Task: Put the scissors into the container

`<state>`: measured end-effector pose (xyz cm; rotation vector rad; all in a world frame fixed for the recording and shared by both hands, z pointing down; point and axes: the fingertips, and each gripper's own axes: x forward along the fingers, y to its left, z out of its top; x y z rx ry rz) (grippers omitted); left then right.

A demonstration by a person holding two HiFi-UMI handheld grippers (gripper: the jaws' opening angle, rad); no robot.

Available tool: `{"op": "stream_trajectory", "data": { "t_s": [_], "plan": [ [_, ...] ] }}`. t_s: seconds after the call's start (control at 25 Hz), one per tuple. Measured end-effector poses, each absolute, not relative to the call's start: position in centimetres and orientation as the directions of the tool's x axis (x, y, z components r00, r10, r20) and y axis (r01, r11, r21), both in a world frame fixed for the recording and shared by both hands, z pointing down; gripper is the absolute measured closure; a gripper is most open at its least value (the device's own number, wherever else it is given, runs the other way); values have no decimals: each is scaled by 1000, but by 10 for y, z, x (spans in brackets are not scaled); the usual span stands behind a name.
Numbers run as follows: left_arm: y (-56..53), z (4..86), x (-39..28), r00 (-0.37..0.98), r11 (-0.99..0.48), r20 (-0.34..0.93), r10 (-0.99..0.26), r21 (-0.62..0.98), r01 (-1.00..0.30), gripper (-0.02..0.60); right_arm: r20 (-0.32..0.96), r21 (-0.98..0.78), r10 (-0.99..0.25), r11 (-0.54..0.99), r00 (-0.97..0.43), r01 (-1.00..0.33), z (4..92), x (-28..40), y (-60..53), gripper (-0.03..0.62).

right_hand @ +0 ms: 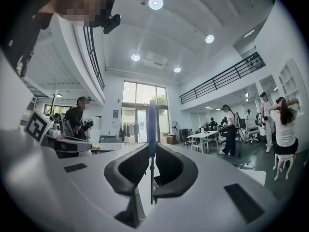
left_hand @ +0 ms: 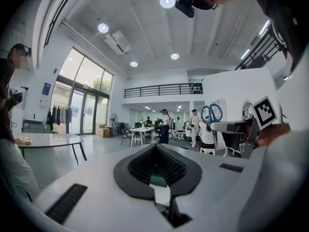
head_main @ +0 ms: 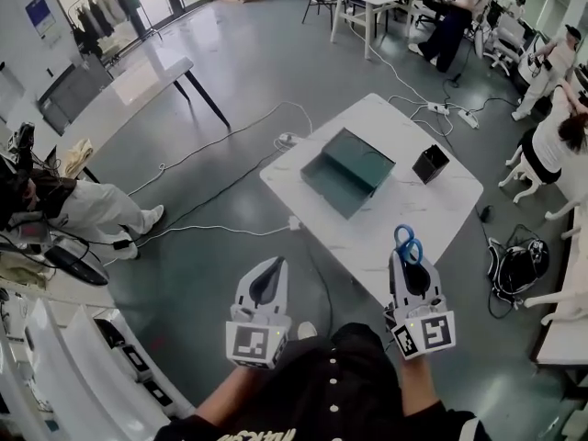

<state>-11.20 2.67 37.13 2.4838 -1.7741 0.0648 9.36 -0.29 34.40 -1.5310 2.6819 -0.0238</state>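
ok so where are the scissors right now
The scissors are at lower right of the head view, clamped in the right gripper, blue handles poking up, over the near edge of the white table, short of the green box.

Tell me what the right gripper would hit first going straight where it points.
Nothing near: the right gripper, shut on the scissors, points level across the open room, seemingly passing above the white table. Depth is unclear.

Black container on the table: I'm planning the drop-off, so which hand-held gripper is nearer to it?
Right. The right hand-held gripper, clamping the scissors, sits at the table's near edge, short of the black container; the left hand-held gripper is over the floor, farther off.
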Motion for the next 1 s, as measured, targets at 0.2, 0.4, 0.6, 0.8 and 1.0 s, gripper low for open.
{"op": "stream_trajectory", "data": {
  "t_s": [0.2,0.4,0.6,0.8,1.0],
  "plan": [
    [13,381,-124,349,-349,91,-933,23,-937,557,-19,-38,-865,501,-501,-865,350,79,-16,543],
    [-1,391,-130,354,-350,100,-930,58,-935,557,-3,-32,-867,498,-498,-867,355,70,-34,543],
    [-21,391,-131,361,-357,105,-927,56,-932,557,6,-38,-868,497,-497,-867,363,68,-58,543],
    [-52,397,-134,365,-363,110,-924,44,-931,557,-6,-42,-867,498,-498,-866,367,65,-94,543],
    [-94,389,-139,367,-364,104,-924,49,-930,557,-12,-45,-864,504,-504,-863,367,58,-138,543]
  ]
}}
